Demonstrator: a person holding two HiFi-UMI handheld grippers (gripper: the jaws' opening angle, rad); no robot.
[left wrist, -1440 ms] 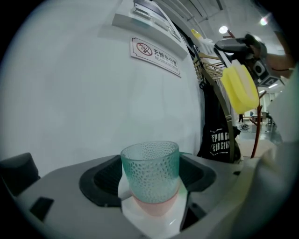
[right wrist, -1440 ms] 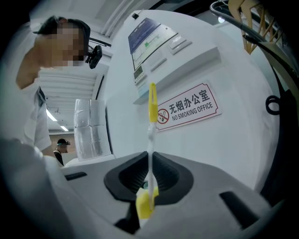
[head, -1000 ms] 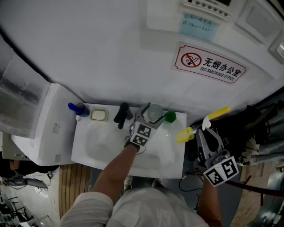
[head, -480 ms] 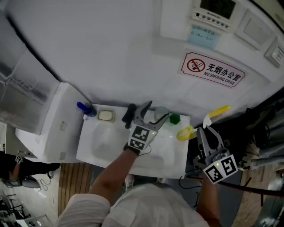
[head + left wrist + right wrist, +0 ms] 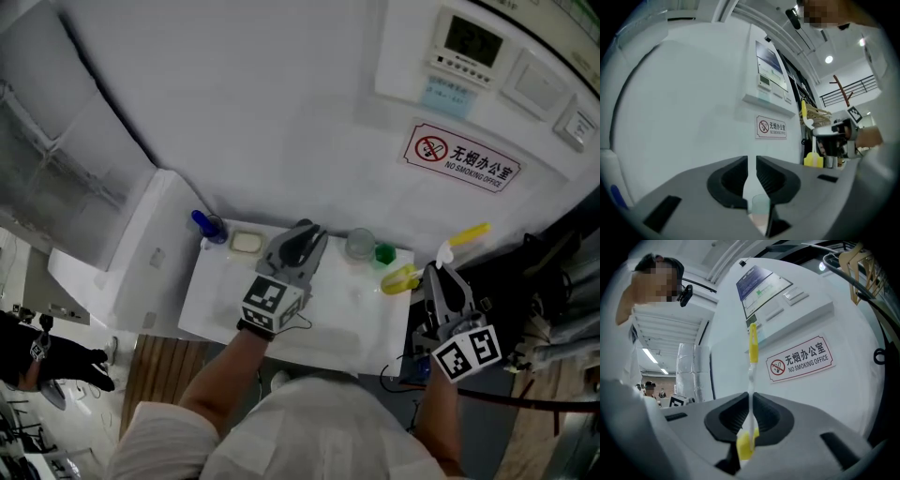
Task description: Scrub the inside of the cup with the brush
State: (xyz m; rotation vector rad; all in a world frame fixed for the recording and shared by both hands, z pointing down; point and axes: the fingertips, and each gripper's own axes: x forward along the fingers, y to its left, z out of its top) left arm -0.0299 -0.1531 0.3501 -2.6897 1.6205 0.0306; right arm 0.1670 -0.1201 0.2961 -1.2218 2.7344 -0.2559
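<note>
Clear cup (image 5: 359, 245) stood on the sink (image 5: 375, 319) ledge as before; left gripper (image 5: 305, 232) had lifted clear, jaws just closing together, empty, while right gripper (image 5: 439, 272) stayed clamped on the brush (image 5: 401, 278)

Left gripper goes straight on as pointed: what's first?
Likely the white wall, left of the no-smoking sign; depth unclear. The left gripper has just been closing its jaws, nothing clearly between them.

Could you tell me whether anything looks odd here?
The left gripper has just closed its jaws, seemingly on nothing, above the sink, while the cup stands ungripped on its rim; the right gripper holds the brush.
</note>
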